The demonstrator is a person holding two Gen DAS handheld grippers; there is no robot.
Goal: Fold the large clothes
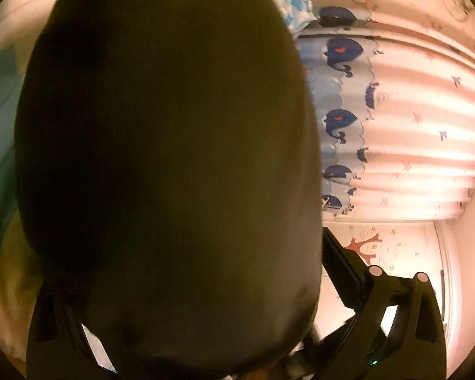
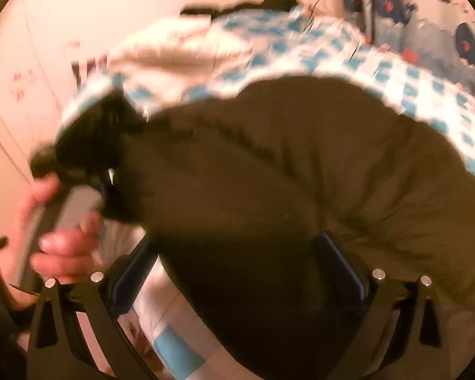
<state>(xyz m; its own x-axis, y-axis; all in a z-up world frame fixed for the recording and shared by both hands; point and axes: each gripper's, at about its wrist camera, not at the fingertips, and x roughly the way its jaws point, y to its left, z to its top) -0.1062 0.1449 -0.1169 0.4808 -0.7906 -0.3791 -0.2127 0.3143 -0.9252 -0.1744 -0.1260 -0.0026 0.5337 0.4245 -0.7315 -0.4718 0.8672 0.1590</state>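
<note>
1. On my right wrist feed, the dark olive padded garment (image 2: 269, 174) bulges between the right gripper (image 2: 237, 272) fingers, which clamp a thick fold of it.
2. It hangs above the blue-and-white checked bedding (image 2: 395, 76).
3. A hand (image 2: 57, 234) grips a grey handle at lower left.
4. On my left feed, the garment (image 1: 167, 158) smothers the left gripper (image 1: 205, 300); I can't tell its state.
5. A whale-print curtain (image 1: 395, 126) sits beyond.

no readable text, labels or numbers
</note>
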